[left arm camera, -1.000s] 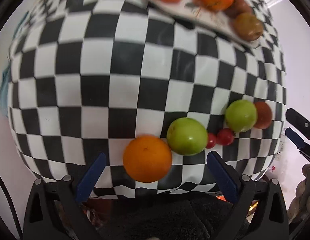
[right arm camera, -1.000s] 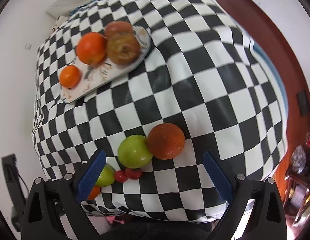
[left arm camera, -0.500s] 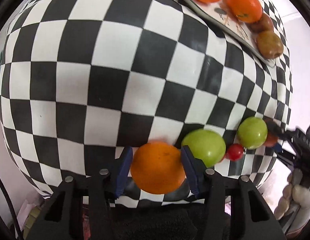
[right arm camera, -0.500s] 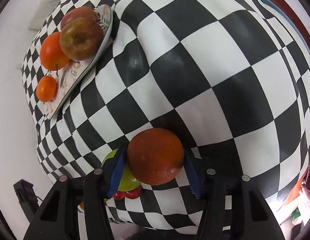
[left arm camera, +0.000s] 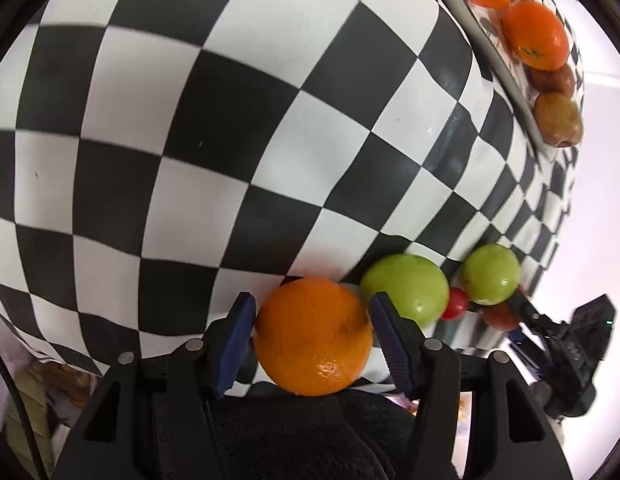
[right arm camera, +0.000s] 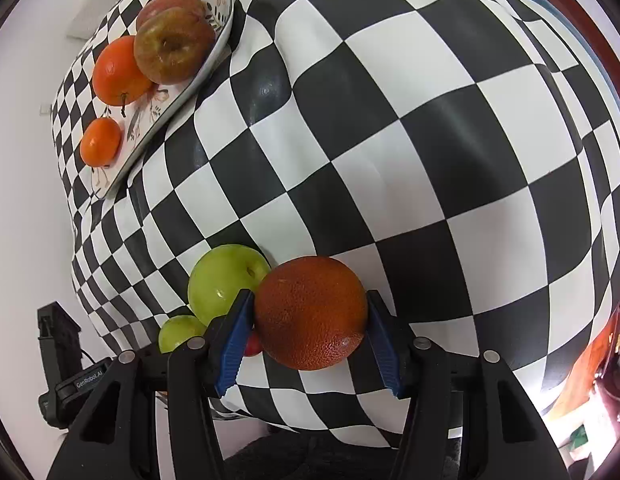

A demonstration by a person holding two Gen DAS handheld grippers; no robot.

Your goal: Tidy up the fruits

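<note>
Both grippers have closed since the earlier frames, the left gripper (left arm camera: 313, 338) clamped on the orange (left arm camera: 313, 336) at lower centre and the right gripper (right arm camera: 310, 316) on the darker orange (right arm camera: 310, 312), probably for carrying to the plate (right arm camera: 181, 92) upper left.

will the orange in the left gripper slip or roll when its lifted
The orange is round and likely firm, so it could roll if released on the cloth. The left gripper pads sit at its widest part; its dimpled skin probably limits slipping.
</note>
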